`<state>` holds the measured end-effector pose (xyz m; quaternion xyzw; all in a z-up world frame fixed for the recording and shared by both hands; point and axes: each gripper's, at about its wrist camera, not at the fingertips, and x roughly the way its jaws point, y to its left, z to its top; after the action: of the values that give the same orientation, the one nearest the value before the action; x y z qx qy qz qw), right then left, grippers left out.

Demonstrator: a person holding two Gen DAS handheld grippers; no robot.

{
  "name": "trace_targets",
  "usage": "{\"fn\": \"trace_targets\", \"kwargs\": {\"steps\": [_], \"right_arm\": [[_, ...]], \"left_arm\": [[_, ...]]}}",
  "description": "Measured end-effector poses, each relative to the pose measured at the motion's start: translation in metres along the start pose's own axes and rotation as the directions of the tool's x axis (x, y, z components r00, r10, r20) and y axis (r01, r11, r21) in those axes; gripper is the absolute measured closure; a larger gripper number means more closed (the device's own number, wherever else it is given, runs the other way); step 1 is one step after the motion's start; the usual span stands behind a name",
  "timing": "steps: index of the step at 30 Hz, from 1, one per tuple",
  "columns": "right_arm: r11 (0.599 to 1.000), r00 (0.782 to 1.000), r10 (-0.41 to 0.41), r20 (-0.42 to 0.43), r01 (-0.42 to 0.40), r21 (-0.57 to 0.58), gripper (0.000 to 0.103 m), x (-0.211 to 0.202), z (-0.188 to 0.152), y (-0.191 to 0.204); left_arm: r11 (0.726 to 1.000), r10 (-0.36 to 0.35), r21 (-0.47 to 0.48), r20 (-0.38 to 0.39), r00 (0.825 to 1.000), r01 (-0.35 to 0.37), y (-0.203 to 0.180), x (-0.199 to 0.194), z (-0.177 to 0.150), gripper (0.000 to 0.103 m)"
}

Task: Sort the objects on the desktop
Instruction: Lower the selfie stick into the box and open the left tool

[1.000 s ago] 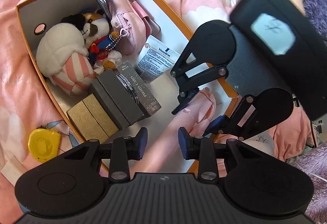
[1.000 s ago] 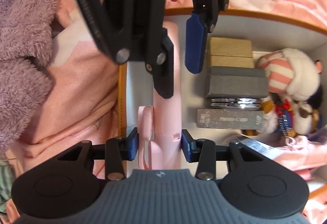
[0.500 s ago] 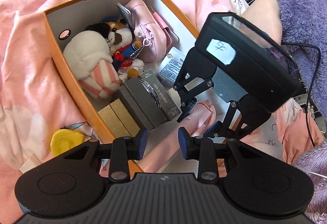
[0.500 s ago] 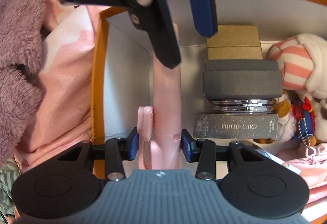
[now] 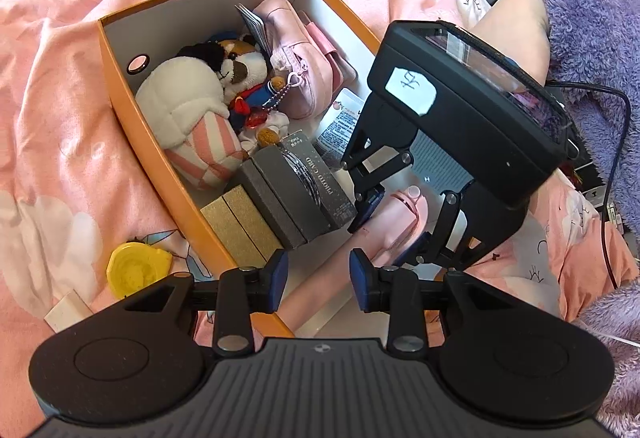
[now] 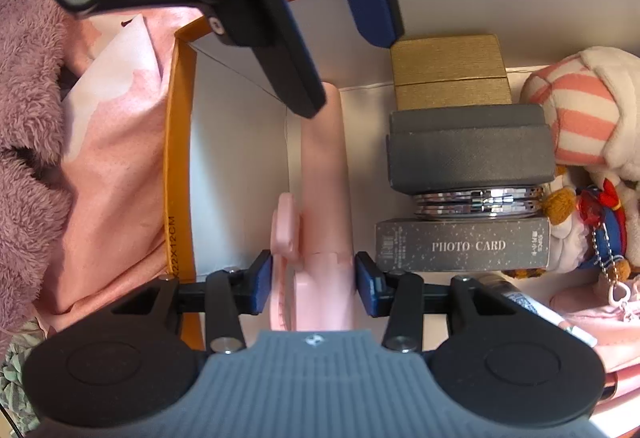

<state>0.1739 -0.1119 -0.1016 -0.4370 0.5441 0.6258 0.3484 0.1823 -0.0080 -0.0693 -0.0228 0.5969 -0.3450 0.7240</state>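
Left wrist view: the left tool hangs over the near end of the orange box on the pink bedspread, its jaws narrowly apart and pressing on nothing; the pink handled object lies on the box floor beyond, with the right tool straddling it. Right wrist view: the right tool is opening, its pads just beside the pink handled object, which lies beside the PHOTO CARD box.

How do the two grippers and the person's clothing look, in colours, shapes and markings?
Both grippers have black linkage arms with silver rivets, round black side housings, a ribbed grey base and blue finger pads. The right gripper carries a black box-shaped body bearing a white handwritten label, and a black cable runs beside it. The person wears a fluffy purple sleeve.
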Motion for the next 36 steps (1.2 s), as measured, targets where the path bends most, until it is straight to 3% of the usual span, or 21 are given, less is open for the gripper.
{"fn": "trace_targets", "kwargs": {"steps": [9,20,24,28,32,36], "right_arm": [[0.992,1.0,0.027,0.01,-0.028,0.122,0.055,-0.004,-0.006,-0.008],[0.983,0.997,-0.081,-0.002,0.08,0.163,0.051,-0.011,-0.007,-0.004],[0.978,0.994,-0.105,0.035,0.097,0.186,0.053,-0.021,-0.006,-0.003],[0.971,0.988,-0.137,0.075,0.119,0.206,0.064,-0.03,-0.002,-0.001],[0.96,0.981,-0.187,0.059,0.169,0.223,0.088,-0.013,-0.008,0.002],[0.97,0.982,-0.176,0.075,0.16,0.183,0.093,-0.009,-0.002,0.007]], "left_arm": [[1.0,0.003,-0.01,0.02,1.0,-0.003,-0.006,-0.008,-0.006,0.065],[0.999,0.029,-0.021,0.064,0.998,-0.028,-0.01,-0.03,-0.018,0.065],[0.999,0.038,-0.03,0.07,0.997,-0.036,-0.009,-0.035,-0.024,0.065],[0.998,0.045,-0.042,0.072,0.996,-0.042,-0.007,-0.037,-0.029,0.065],[0.998,0.049,-0.043,0.081,0.996,-0.045,-0.007,-0.04,-0.032,0.065],[0.997,0.06,-0.045,0.092,0.994,-0.056,-0.008,-0.043,-0.035,0.065]]}}
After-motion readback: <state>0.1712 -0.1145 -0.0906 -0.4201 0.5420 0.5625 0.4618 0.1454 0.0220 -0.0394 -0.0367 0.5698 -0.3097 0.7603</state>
